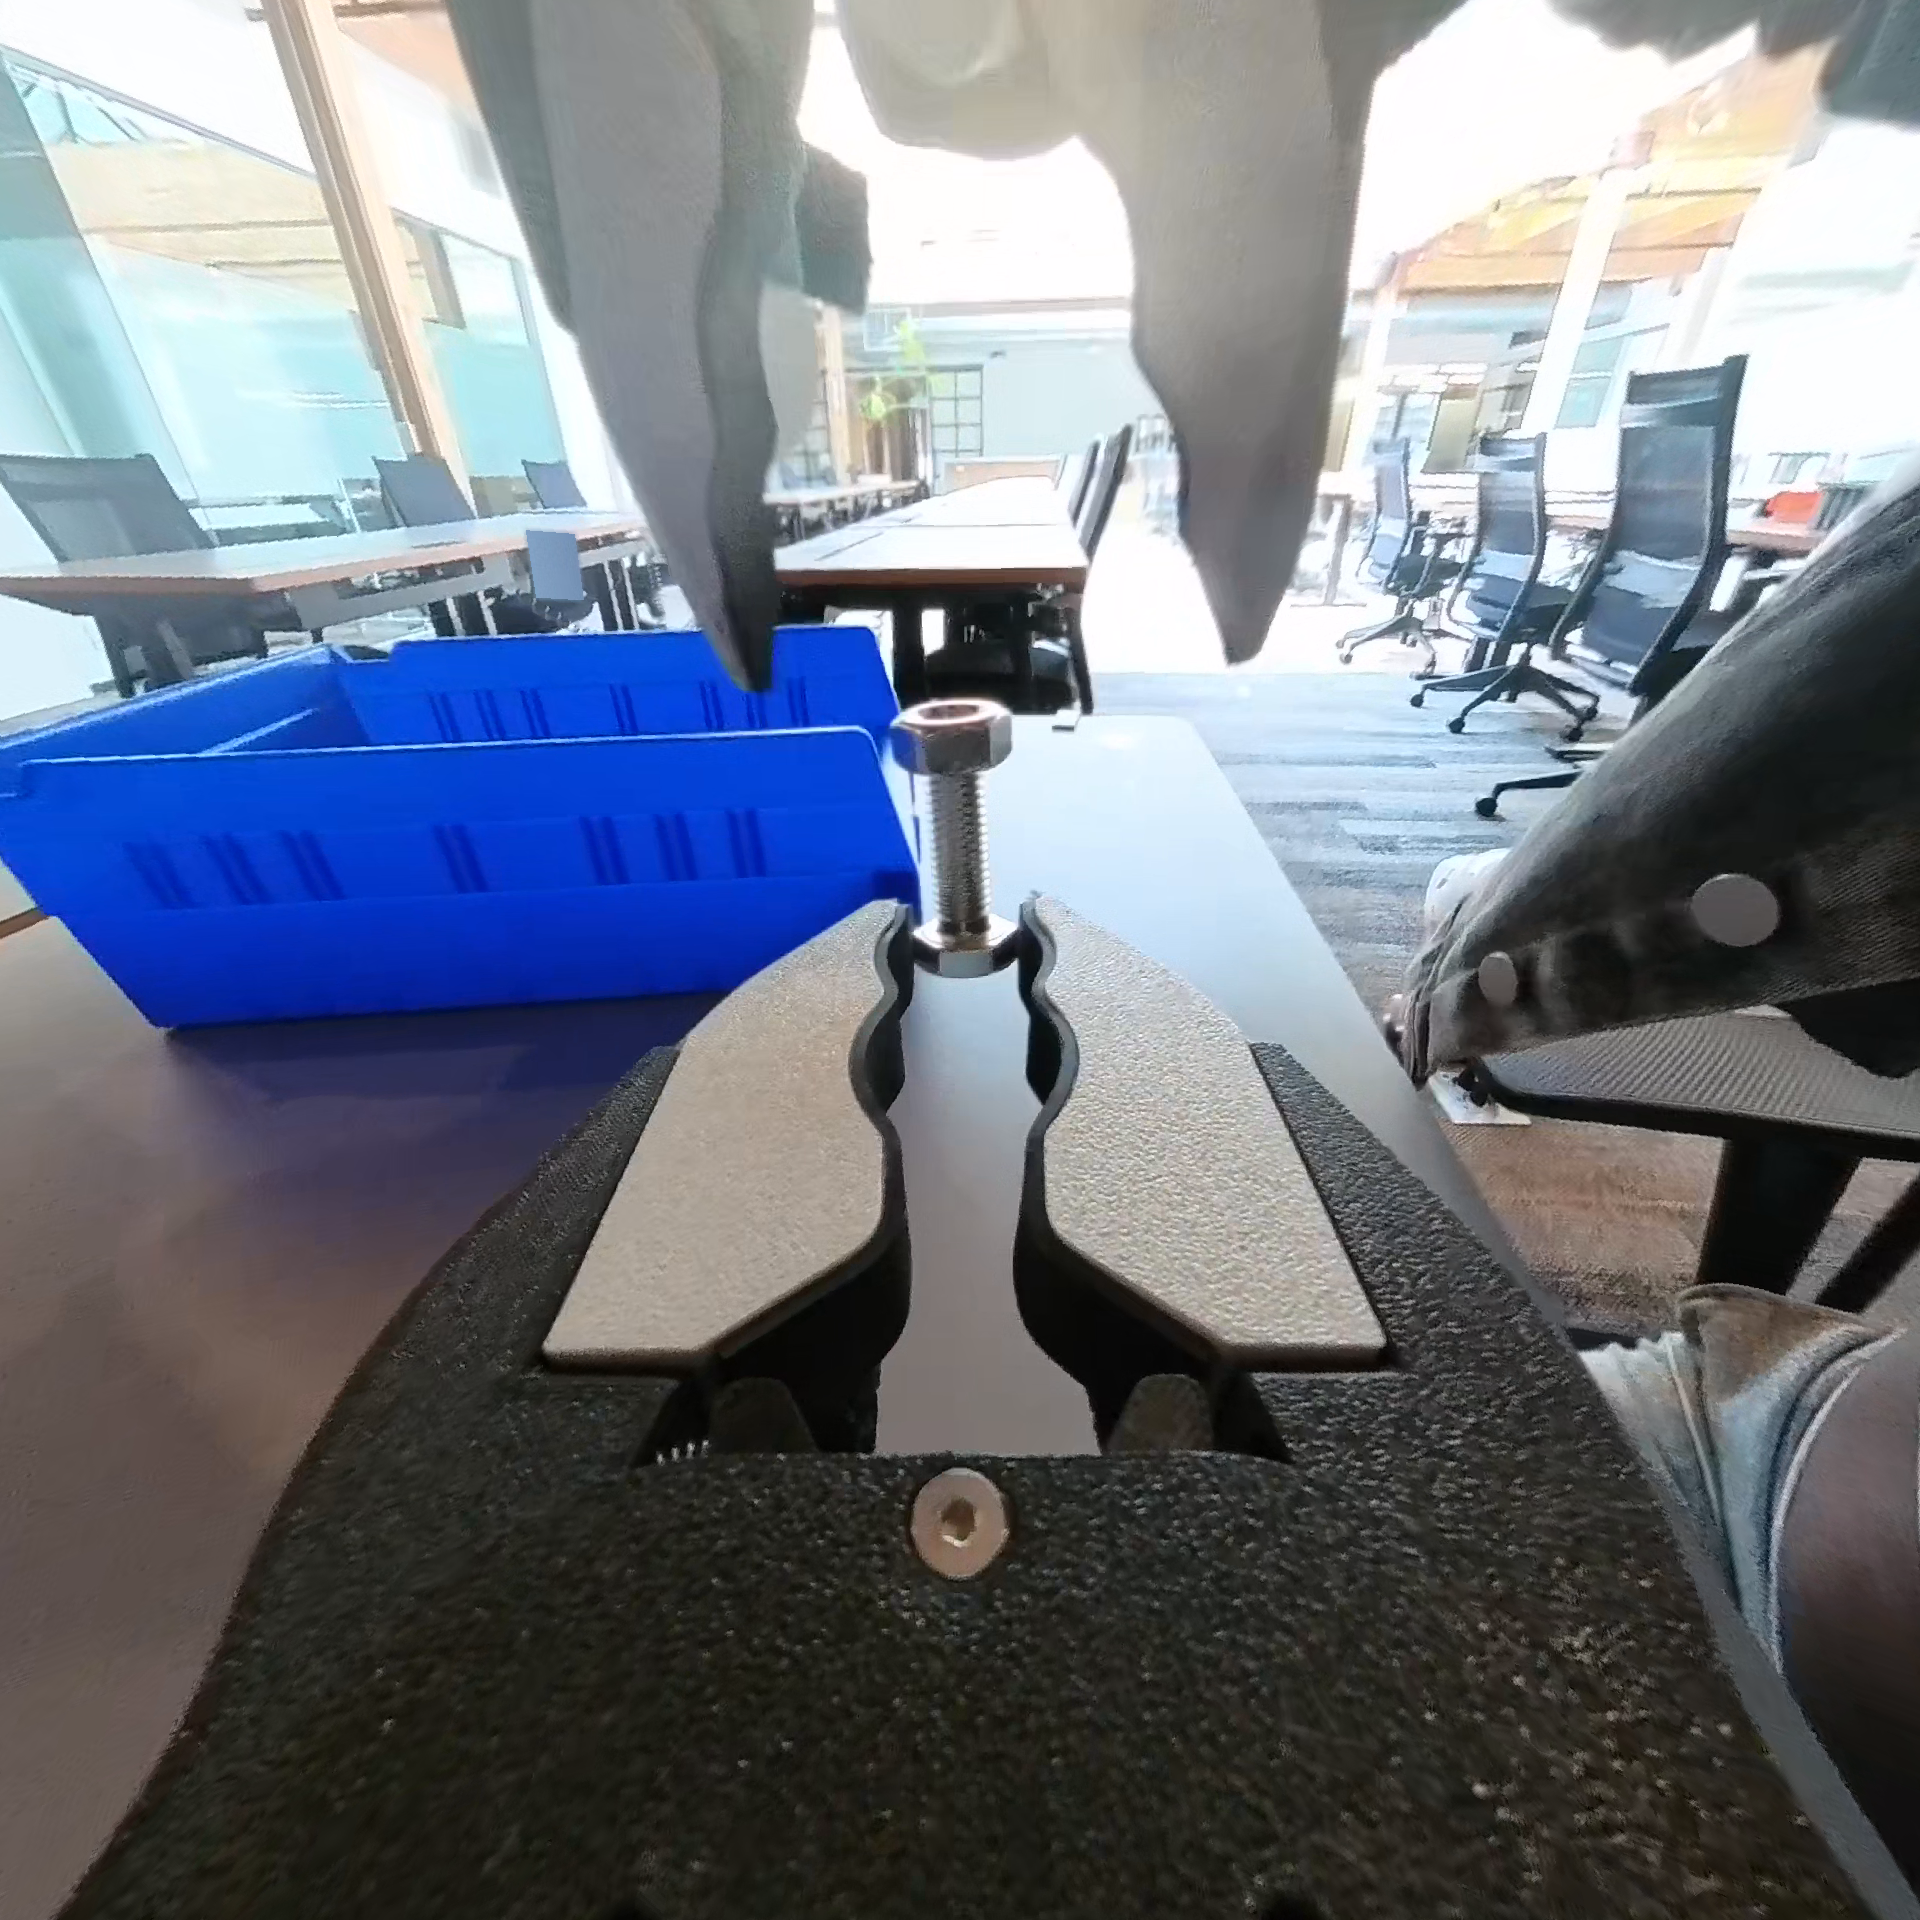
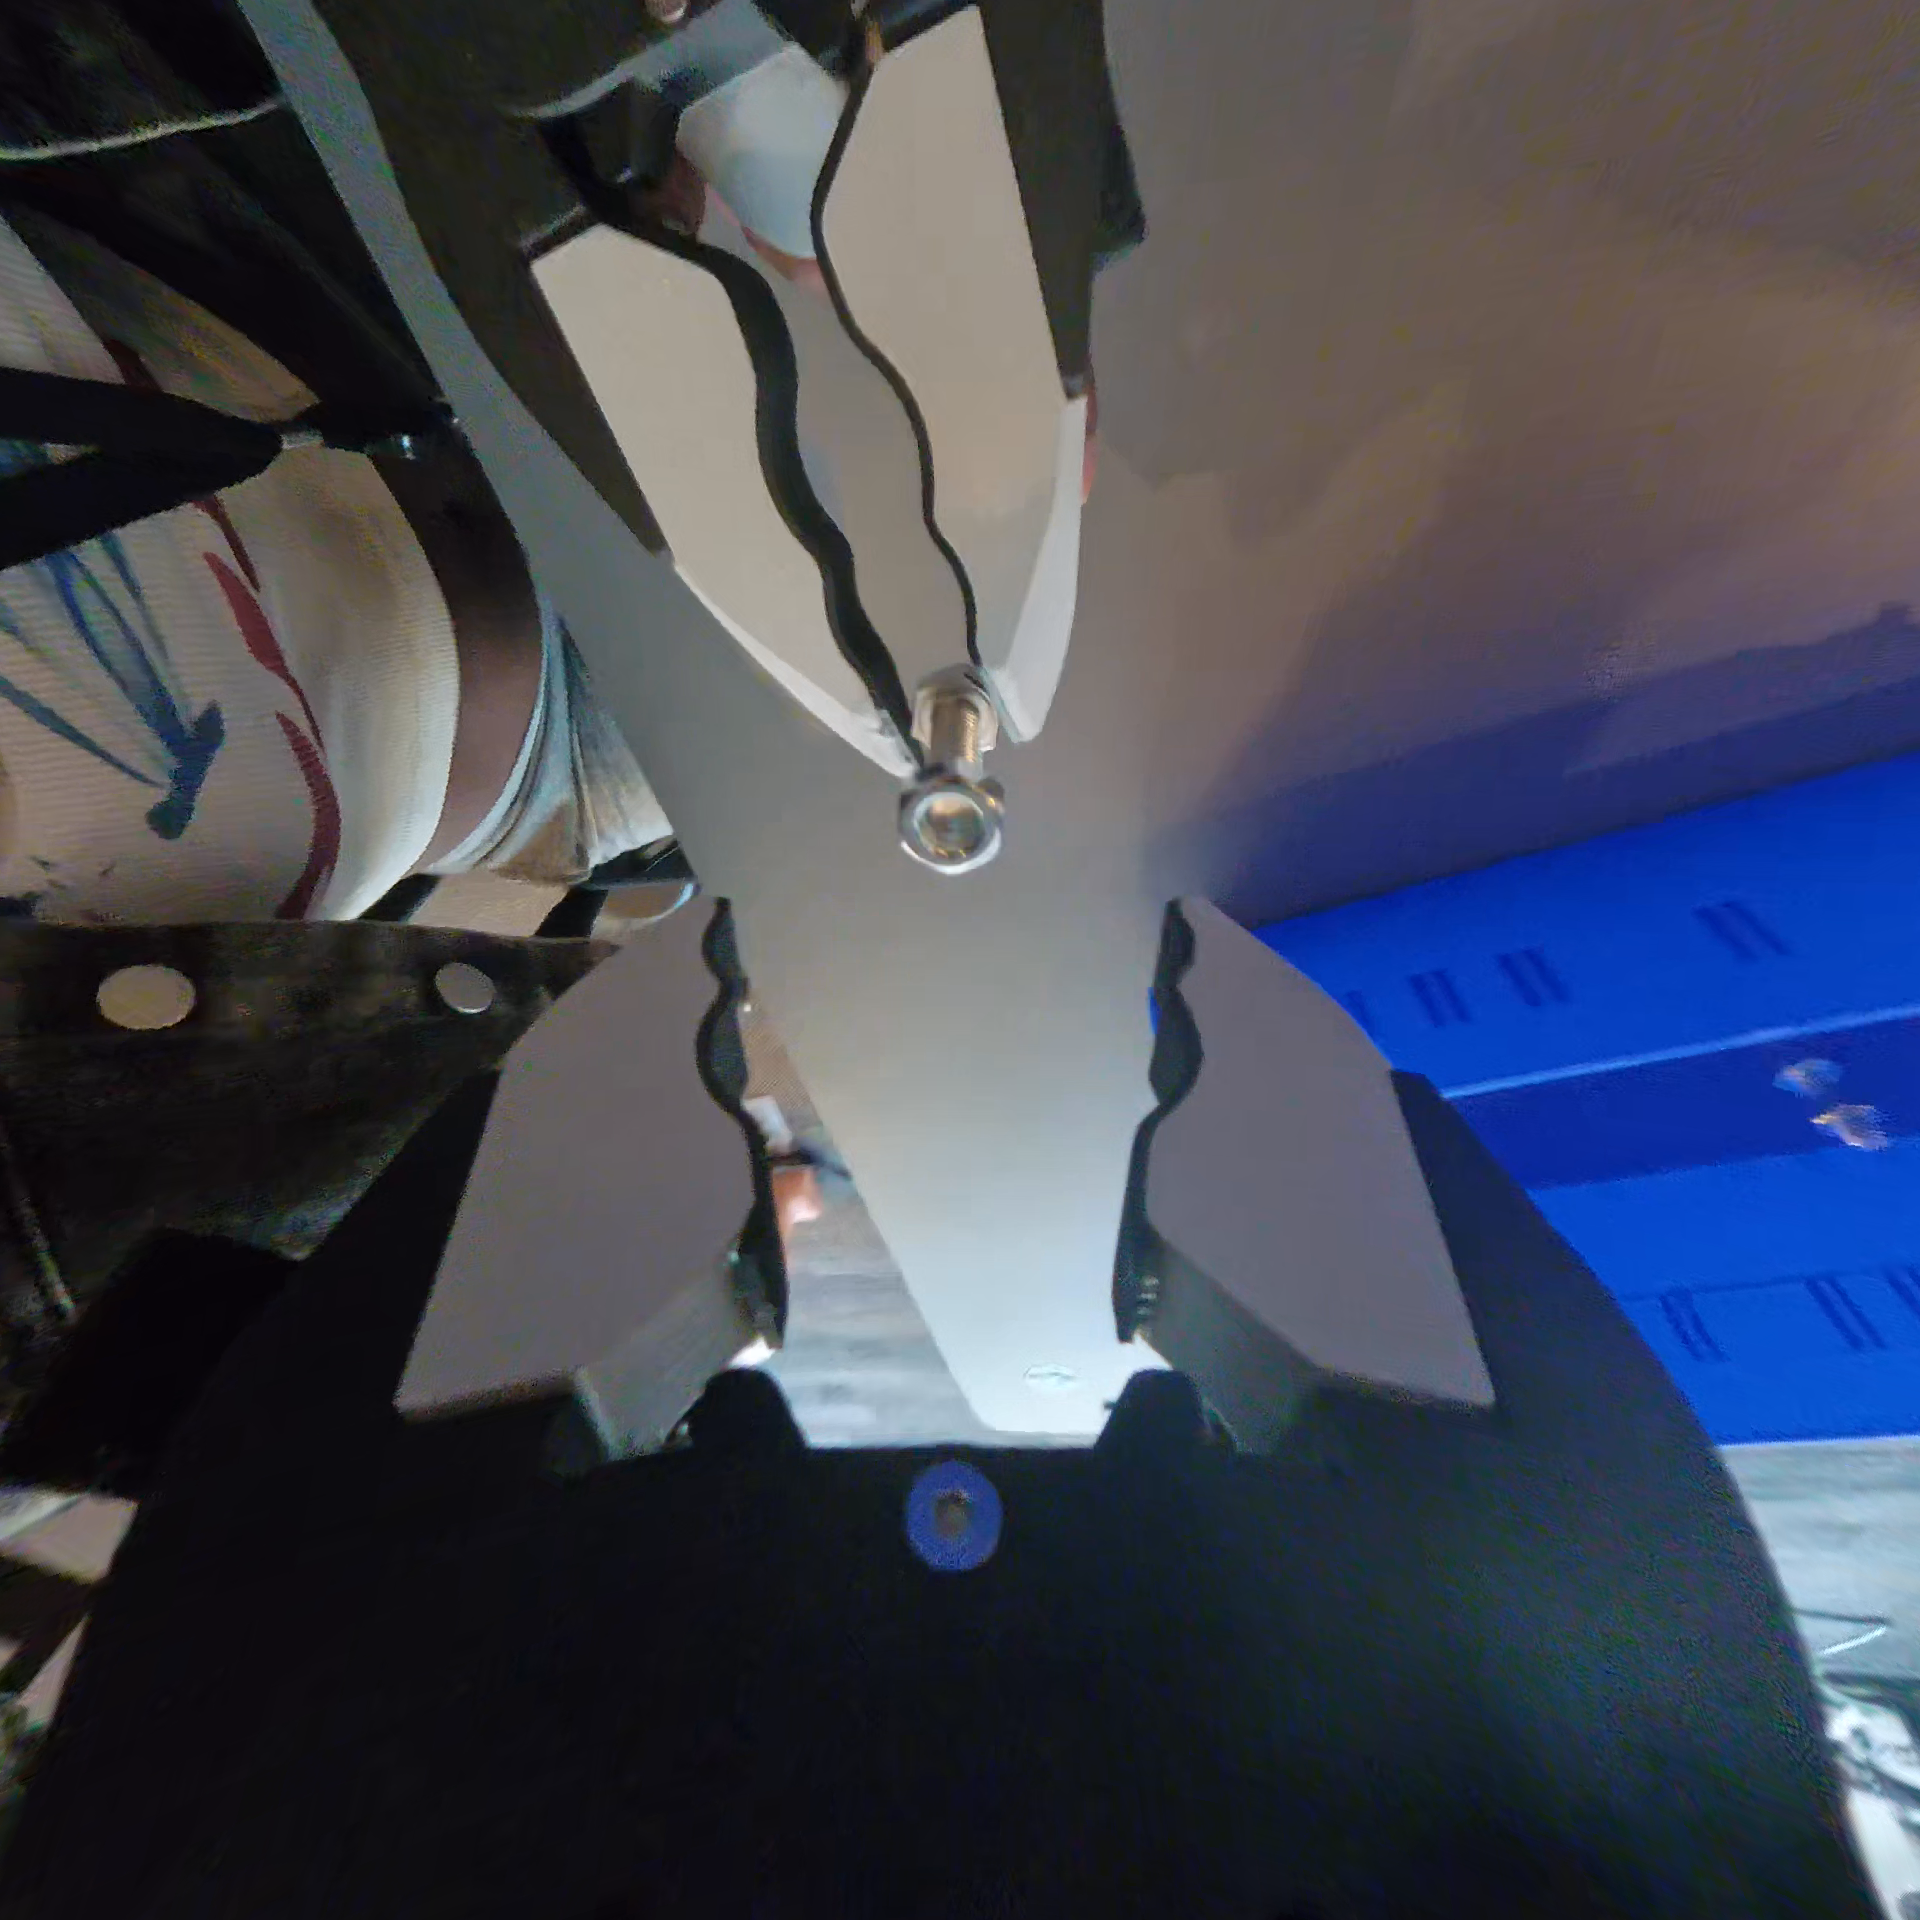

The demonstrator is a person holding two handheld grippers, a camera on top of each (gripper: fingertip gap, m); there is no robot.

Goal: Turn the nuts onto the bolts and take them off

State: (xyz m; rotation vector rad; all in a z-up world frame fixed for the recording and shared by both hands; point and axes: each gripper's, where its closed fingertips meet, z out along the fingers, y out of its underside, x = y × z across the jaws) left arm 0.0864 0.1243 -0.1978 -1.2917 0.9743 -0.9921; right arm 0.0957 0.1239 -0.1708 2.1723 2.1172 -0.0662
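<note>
A steel bolt stands upright on the dark table, head down. My left gripper lies low along the table and is shut on the bolt's hex head. A hex nut sits on the top end of the thread. My right gripper hangs above it, pointing down, open, with its fingertips spread wider than the nut and not touching it. In the right wrist view the nut shows end-on just beyond my open right gripper, with the left gripper clamped on the bolt behind it.
A blue plastic bin with dividers stands just left of the bolt; a few small metal parts lie in it. The table edge runs close on the right, with a person's leg and a chair beside it. The grippers are tip to tip, or close to it.
</note>
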